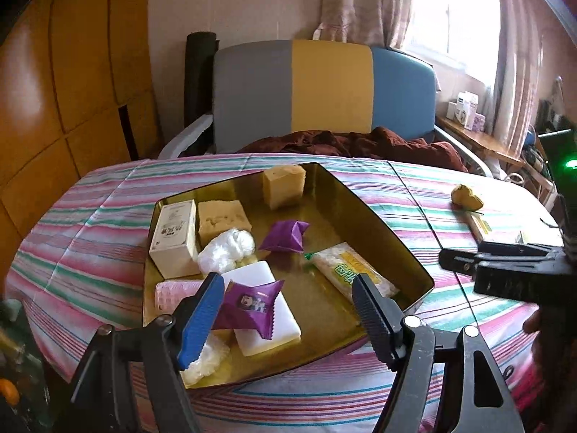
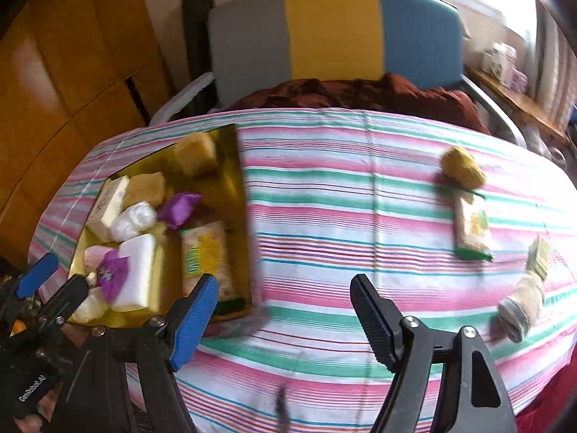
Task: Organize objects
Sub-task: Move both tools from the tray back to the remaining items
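Observation:
A gold tin tray on the striped tablecloth holds a cream box, two tan blocks, a white plastic wad, a purple packet, a long snack pack and a white bar. A second purple packet lies on that bar, against the blue finger of my open left gripper; the other finger stands apart from it. My right gripper hangs open over bare cloth right of the tray, nothing between its fingers.
Loose on the cloth to the right lie a yellow lump, a snack pack, a small packet and a rolled sock. A grey, yellow and blue chair with a brown cloth stands behind the table.

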